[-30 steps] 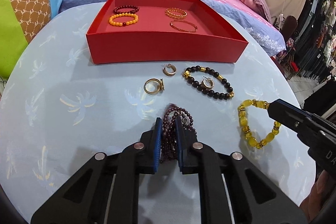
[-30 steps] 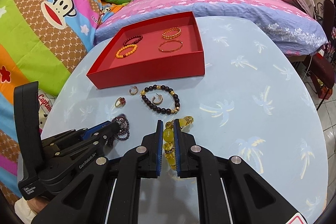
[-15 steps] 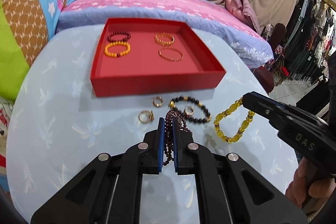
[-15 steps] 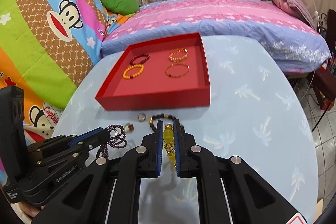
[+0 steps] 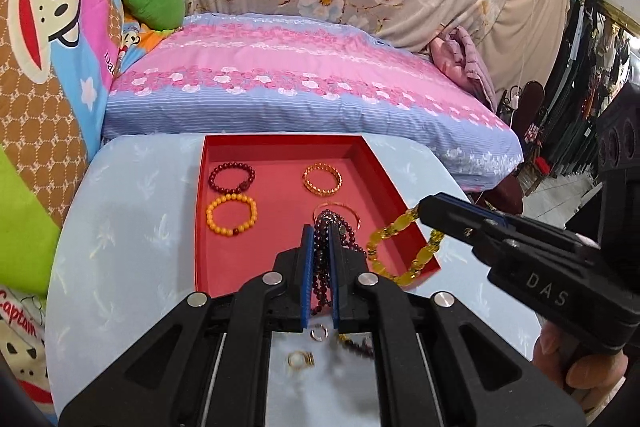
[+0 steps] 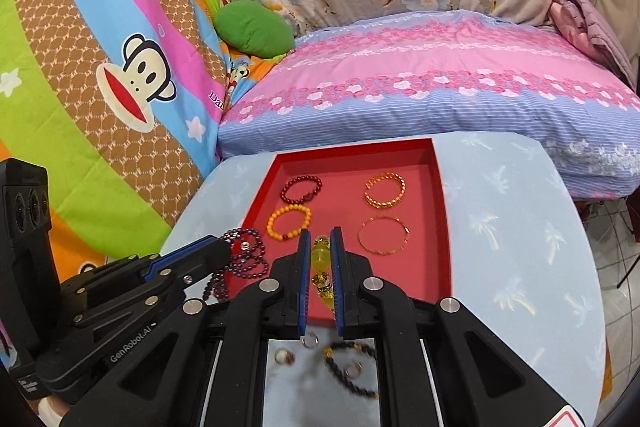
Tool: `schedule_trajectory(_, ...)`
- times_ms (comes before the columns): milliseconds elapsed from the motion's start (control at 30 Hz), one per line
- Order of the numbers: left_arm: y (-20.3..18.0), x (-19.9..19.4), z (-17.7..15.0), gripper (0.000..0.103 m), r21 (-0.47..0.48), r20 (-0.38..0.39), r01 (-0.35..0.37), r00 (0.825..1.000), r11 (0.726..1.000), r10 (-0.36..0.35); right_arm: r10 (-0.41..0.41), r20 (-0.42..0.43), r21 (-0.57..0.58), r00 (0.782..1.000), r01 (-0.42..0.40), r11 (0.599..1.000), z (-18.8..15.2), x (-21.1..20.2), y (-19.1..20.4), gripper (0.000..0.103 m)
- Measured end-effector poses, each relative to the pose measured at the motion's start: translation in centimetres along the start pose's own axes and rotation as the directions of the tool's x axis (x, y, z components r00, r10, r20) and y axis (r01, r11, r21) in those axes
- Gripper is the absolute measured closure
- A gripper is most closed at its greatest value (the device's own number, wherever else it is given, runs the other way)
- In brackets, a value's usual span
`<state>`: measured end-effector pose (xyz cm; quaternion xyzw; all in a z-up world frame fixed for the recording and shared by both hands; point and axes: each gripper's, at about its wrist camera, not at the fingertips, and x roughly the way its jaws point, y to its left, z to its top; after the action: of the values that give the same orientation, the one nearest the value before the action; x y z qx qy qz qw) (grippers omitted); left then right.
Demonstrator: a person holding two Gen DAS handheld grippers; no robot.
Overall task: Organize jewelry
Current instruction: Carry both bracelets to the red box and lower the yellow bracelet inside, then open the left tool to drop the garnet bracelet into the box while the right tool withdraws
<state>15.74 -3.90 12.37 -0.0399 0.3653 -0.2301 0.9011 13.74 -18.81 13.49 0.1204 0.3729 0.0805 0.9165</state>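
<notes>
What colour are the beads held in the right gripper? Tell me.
Translucent yellow; the bracelet shows best in the left wrist view, hanging from the right gripper.

Each camera rides close behind its own gripper's fingers, angled down across the round table (image 5: 120,227) toward the bed (image 6: 420,87), the left view from the left, the right beside it, both sharing the red tray (image 5: 280,155) (image 6: 442,211).

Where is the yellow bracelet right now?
The yellow bracelet hangs from the shut right gripper, over the red tray's near right corner in the left wrist view, beside the purple beads.
</notes>
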Motion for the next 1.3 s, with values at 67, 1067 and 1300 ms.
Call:
schedule_trajectory(67,0.5,1.1,0.3,0.096,-0.003,-0.004,-0.005,1.0,1.0,0.005,0.02,-0.015,0.02,1.0,-0.02,1.0,0.4,1.5,-0.2,0.094)
schedule_trajectory(1067,5.3,8.3,-3.4,0.07,-0.007,-0.094,-0.155,0.984,0.988,0.154,-0.145,-0.092,0.027,0.985,0.149,0.989,-3.8,8.2,-4.4,0.077)
schedule_trajectory(1300,4.9,6.9,-3.7,0.07,-0.001,-0.075,-0.171,0.983,0.985,0.171,-0.144,-0.06,0.014,0.988,0.145,0.989,-4.3,6.1,-3.6,0.076)
